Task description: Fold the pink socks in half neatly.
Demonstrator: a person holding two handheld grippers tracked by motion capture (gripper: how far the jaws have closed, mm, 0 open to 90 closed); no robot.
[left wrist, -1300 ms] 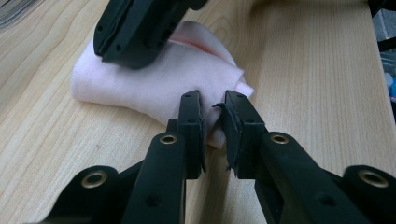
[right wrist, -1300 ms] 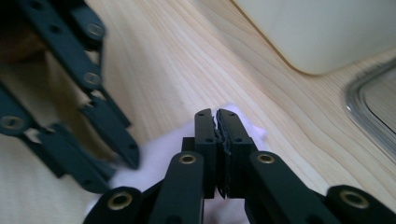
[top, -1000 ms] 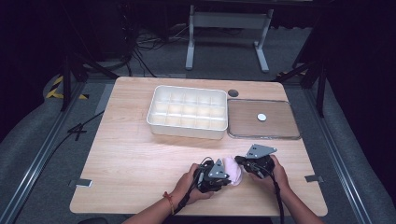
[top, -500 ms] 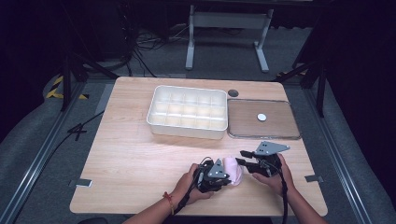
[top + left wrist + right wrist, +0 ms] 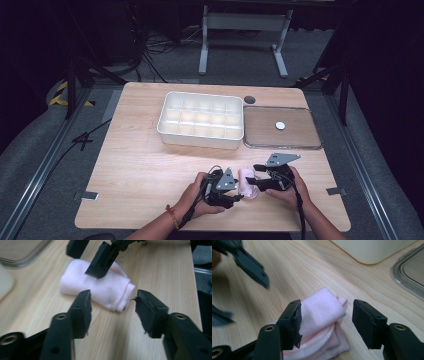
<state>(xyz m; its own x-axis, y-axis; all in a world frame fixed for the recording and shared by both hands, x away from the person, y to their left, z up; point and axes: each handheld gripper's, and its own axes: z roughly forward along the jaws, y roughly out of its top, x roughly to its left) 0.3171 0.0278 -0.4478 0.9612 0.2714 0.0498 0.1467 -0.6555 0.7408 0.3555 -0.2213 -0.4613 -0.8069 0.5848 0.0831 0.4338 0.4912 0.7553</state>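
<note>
Pink rolled cloth (image 5: pixel 100 290) on bench (image 5: pixel 140 170), between both sets of fingers | we see left fingers (image 5: pixel 111 312) and right fingers (image 5: pixel 325 321) just opened, apart, gripping nothing | risk: roll unfurls unheld, or a finger snags its loose end.

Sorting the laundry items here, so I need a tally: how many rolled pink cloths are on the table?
1. The rolled pink cloth lies on the wooden table near its front edge, between the left gripper and the right gripper. The compartment tray looks empty from above.
</note>
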